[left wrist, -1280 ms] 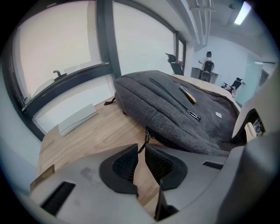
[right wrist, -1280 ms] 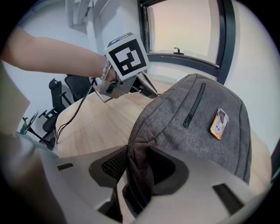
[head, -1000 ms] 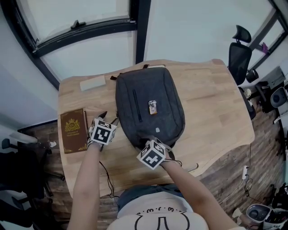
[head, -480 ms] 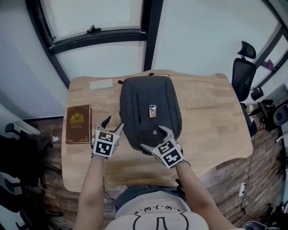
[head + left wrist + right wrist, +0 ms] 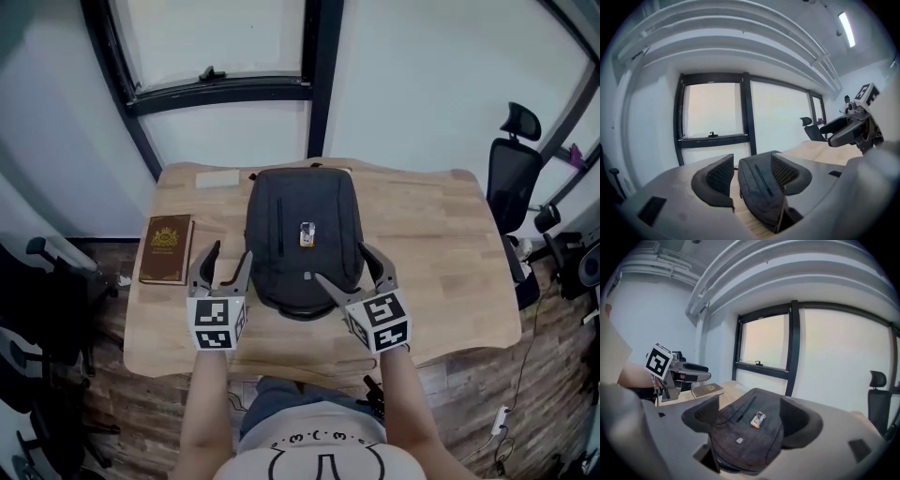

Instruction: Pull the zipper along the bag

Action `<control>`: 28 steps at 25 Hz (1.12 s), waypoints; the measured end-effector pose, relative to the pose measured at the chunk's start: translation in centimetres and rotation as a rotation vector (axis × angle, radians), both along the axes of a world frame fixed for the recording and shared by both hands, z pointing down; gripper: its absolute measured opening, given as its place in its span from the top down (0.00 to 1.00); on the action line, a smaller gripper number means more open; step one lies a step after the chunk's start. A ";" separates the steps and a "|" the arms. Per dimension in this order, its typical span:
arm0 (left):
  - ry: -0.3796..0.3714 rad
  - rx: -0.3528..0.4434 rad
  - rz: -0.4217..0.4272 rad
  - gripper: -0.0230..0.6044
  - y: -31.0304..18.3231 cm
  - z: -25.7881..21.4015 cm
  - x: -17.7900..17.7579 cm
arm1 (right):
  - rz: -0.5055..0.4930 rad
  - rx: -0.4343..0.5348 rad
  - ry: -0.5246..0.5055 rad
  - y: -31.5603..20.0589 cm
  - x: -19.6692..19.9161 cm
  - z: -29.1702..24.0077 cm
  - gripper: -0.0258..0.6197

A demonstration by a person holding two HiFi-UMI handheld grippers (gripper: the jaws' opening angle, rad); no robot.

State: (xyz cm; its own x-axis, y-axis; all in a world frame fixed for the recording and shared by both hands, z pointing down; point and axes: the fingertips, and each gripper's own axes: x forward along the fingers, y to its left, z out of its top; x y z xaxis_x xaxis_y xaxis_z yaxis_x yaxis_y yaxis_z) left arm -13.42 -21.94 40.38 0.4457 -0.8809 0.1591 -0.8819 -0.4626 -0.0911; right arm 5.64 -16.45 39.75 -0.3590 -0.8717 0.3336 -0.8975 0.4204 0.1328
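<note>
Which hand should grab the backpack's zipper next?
Probably right: the right gripper, open, hangs over a near corner of the backpack; the left gripper, also open, sits beside it over the table.

The backpack (image 5: 302, 239) is dark charcoal grey in a plain weave, with a small yellowish-and-silver tag (image 5: 307, 234) at its middle. The table (image 5: 441, 253) is pale wood with a fine grain. At nine o'clock from the backpack, the book (image 5: 167, 248) is brown with a gold emblem. The left gripper (image 5: 231, 249) and right gripper (image 5: 341, 262) are grey, each with a cube patterned in black-and-white squares. At two o'clock, the office chair (image 5: 514, 169) is black. The floor (image 5: 459, 403) is dark brown planks.
</note>
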 end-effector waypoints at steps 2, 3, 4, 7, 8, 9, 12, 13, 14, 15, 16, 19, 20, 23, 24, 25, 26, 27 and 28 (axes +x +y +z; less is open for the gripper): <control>0.010 0.045 -0.045 0.76 1.4 -2.0 0.0 | 0.037 0.076 -0.011 0.9 1.4 -2.3 0.62; 0.014 0.071 -0.069 0.93 2.2 -3.0 0.1 | 0.055 0.113 -0.022 1.4 2.1 -3.4 0.82; 0.023 0.096 -0.086 0.93 2.9 -4.0 0.2 | 0.062 0.144 -0.037 2.0 2.8 -4.4 0.88; 0.057 0.163 -0.114 0.94 5.1 -6.8 0.8 | 0.054 0.206 -0.061 3.6 4.0 -6.6 0.88; 0.059 0.183 -0.121 0.94 5.8 -7.6 0.9 | 0.054 0.223 -0.057 4.1 4.3 -7.2 0.88; 0.057 0.200 -0.127 0.94 6.4 -8.3 1.0 | 0.058 0.239 -0.054 4.5 4.6 -7.7 0.88; 0.044 0.238 -0.129 0.94 7.6 -10.2 1.5 | 0.074 0.280 -0.071 5.4 5.3 -9.4 0.88; 0.038 0.249 -0.125 0.94 7.8 -10.7 1.6 | 0.082 0.293 -0.083 5.7 5.5 -10.0 0.88; 0.031 0.259 -0.119 0.94 8.0 -11.3 1.8 | 0.094 0.305 -0.097 5.9 5.7 -10.7 0.88; 0.025 0.268 -0.110 0.94 8.1 -11.8 2.0 | 0.109 0.317 -0.112 6.0 6.0 -11.3 0.88; 0.020 0.278 -0.098 0.94 8.2 -12.5 2.2 | 0.124 0.329 -0.124 6.1 6.3 -12.0 0.88; 0.010 0.301 -0.051 0.94 8.3 -14.5 3.0 | 0.142 0.375 -0.133 6.5 6.9 -14.2 0.88; 0.010 0.312 -0.040 0.94 8.5 -15.2 3.2 | 0.137 0.393 -0.130 6.8 7.1 -14.9 0.88; 0.033 0.357 -0.023 0.94 9.5 -17.8 3.2 | 0.106 0.450 -0.113 7.8 7.1 -16.9 0.88; 0.039 0.373 -0.017 0.94 9.9 -18.5 3.3 | 0.095 0.468 -0.110 8.3 7.1 -17.4 0.88; 0.041 0.387 -0.011 0.94 10.3 -19.0 3.3 | 0.088 0.482 -0.111 8.8 7.0 -17.9 0.88; 0.042 0.399 -0.006 0.94 10.8 -19.3 3.3 | 0.088 0.493 -0.115 9.2 7.0 -18.2 0.88; 0.043 0.407 -0.002 0.94 11.1 -19.6 3.2 | 0.092 0.502 -0.119 9.7 7.0 -18.5 0.88; 0.045 0.414 -0.001 0.94 11.5 -19.7 3.1 | 0.100 0.509 -0.121 10.1 6.9 -18.7 0.88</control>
State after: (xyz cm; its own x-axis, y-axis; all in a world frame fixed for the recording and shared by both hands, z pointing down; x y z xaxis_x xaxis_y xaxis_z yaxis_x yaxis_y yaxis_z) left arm -10.33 -10.45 20.67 0.4435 -0.8668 -0.2279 -0.8895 -0.3944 -0.2307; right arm 12.52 -6.39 21.05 -0.2759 -0.9443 -0.1795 -0.9513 0.2416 0.1913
